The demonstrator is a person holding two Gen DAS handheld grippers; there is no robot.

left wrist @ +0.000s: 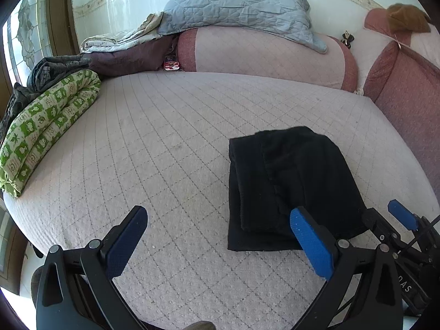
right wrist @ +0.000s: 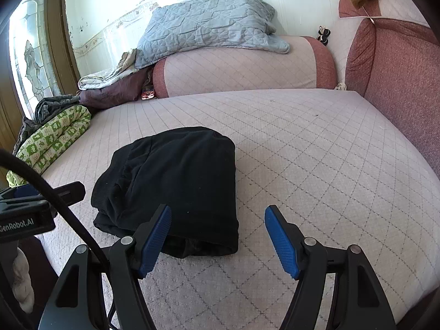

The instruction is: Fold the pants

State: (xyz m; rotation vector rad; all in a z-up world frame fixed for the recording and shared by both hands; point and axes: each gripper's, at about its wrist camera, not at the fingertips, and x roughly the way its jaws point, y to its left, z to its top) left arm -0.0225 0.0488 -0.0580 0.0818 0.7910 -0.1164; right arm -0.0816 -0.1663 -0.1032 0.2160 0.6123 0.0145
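Observation:
The black pants [left wrist: 288, 184] lie folded into a compact rectangle on the quilted pink bed [left wrist: 165, 137]; they also show in the right wrist view [right wrist: 178, 189]. My left gripper [left wrist: 218, 220] is open and empty, just left of and in front of the pants, its right finger overlapping their near edge. My right gripper [right wrist: 217, 220] is open and empty at the pants' near right corner, its left finger over the near edge. The right gripper also shows at the left wrist view's right edge [left wrist: 385, 217].
A green patterned rolled quilt [left wrist: 46, 129] and dark clothes lie at the bed's left edge. A pink bolster [left wrist: 261, 55] with a grey-blue quilt [left wrist: 239, 2] on it sits at the back. A red padded side [right wrist: 398, 82] bounds the bed's right.

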